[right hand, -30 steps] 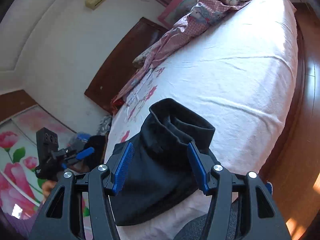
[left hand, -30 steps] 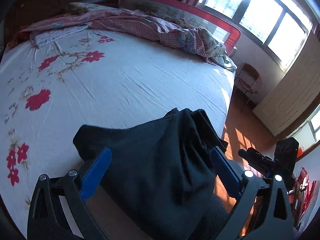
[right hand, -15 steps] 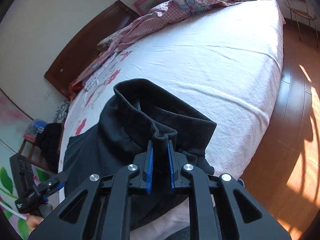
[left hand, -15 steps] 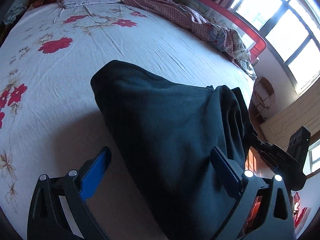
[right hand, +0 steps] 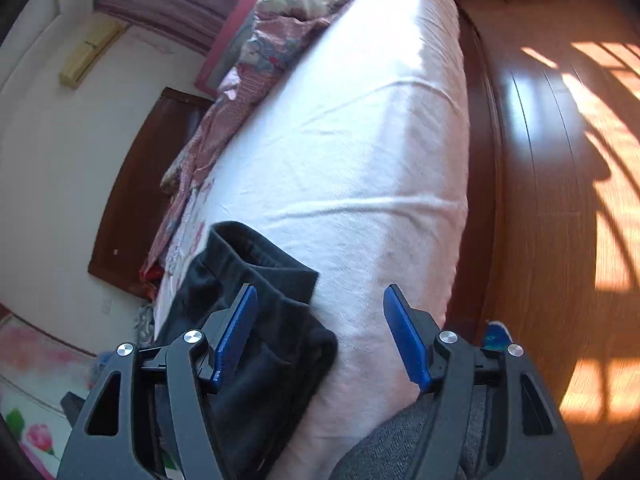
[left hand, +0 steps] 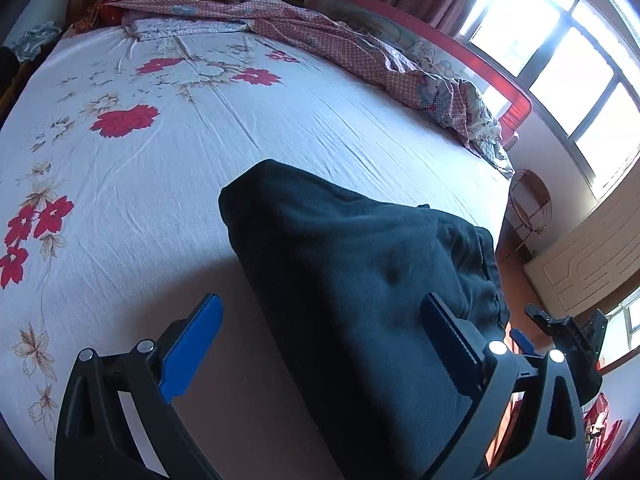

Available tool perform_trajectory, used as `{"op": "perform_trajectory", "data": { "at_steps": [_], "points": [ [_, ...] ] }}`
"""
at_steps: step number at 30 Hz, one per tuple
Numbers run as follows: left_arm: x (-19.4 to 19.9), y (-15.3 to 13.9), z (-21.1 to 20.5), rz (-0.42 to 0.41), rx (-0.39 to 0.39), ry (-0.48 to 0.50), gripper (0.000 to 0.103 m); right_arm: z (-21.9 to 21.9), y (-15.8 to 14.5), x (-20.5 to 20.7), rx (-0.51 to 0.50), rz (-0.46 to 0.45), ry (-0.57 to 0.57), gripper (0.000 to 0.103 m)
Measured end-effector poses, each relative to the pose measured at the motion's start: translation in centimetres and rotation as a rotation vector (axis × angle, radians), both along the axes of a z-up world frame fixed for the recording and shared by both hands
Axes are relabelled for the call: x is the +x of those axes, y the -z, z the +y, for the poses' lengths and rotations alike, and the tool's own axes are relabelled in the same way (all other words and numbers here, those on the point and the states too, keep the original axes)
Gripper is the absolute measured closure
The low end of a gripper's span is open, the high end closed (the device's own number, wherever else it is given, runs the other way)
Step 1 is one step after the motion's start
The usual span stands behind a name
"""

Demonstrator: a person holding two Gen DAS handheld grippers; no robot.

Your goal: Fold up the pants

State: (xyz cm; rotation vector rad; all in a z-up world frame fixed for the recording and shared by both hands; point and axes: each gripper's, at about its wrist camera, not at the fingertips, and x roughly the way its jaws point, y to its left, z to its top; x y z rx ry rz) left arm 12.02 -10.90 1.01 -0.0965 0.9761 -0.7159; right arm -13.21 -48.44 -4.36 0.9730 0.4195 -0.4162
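on the floral bed sheet (left hand: 248, 128), dark pants (left hand: 360, 264) folded, bunched waistband

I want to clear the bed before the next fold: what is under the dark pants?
The pants lie directly on the floral bed sheet, near the bed's edge. Nothing else shows around their outline. Whatever the fabric itself covers cannot be seen.
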Motion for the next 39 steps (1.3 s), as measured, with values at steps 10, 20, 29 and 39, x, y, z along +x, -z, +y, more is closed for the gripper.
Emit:
{"op": "perform_trajectory", "data": {
  "at_steps": [10, 20, 29, 39],
  "points": [
    [2.7, 2.2, -4.2, 0.019, 0.010, 0.004, 0.002, 2.1, -0.7, 14.3, -0.067, -0.031, -0.344, 0.037],
    [4.1, 6.1, -4.2, 0.091, 0.145, -0.108, 0.002, 1.0, 0.3, 15.7, -0.111, 0.089, -0.373, 0.053],
    [-4.0, -2.3, -0.1, -0.158, -0.007, -0.053, 0.002, 4.2, -3.5, 7.5, -0.231, 0.026, -0.406, 0.047],
    [-8.9, 3.8, -7.5, -0.234, 0.252, 0.212, 0.002, 6.4, 1.8, 9.7, -0.320, 0.147, -0.497, 0.035]
  ]
}}
